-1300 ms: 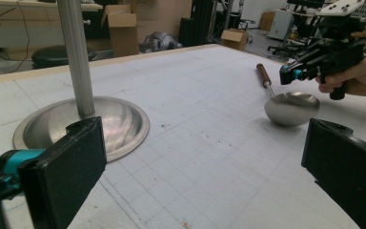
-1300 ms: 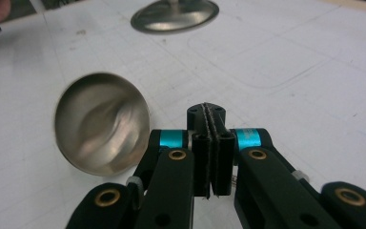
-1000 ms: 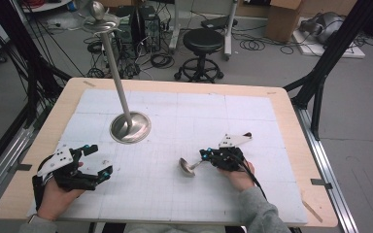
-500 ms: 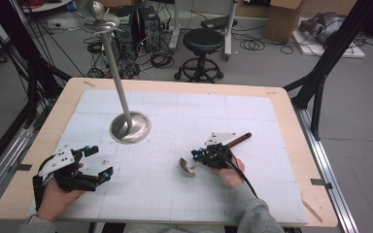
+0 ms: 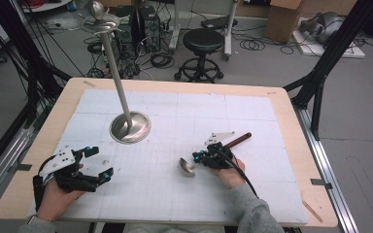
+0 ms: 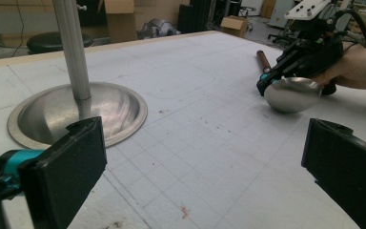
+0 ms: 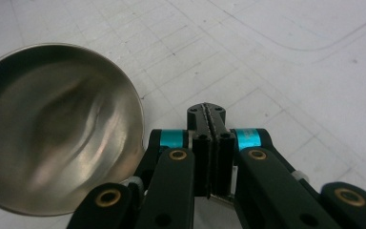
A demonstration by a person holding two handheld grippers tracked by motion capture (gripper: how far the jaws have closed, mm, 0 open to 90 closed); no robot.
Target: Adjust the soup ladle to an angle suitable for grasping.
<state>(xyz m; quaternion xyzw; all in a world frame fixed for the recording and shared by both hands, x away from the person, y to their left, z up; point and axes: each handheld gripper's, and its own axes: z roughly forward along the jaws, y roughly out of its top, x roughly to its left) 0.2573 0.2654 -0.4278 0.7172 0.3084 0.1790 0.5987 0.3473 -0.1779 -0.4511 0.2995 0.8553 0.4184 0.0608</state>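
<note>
Steel is what I have hold of: my right gripper (image 5: 203, 158) has its jaws pinched fully together on the neck of a ladle (image 5: 188, 167), just behind the bowl. In the right gripper view the bowl (image 7: 52, 129) sits right beside the pinched tips, its hollow facing the camera. The ladle's long axis runs under my right hand (image 5: 229, 171), from the bowl near the middle of the table (image 5: 281, 160) out to the brown handle end (image 5: 240, 140), which points toward the far right corner. From the high view the bowl looks to be resting on the white mat, or just off it; I cannot tell which.

What the next move turns on, as I judge it, is the stand (image 5: 129, 127): a round metal base with a tall pole (image 5: 114, 63) rising from it and leaning toward the far edge. It lies to the left of the ladle and farther from me, well apart from the bowl. The bowl end already points roughly that way, so the ladle would travel bowl-first toward it.

My left gripper (image 5: 85, 167) rests near the near left corner, jaws spread wide with nothing between them. In the left gripper view its pads (image 6: 74, 157) frame the base (image 6: 76, 114) close ahead, so the left hand (image 5: 58, 194) is about as near the stand as the right.
</note>
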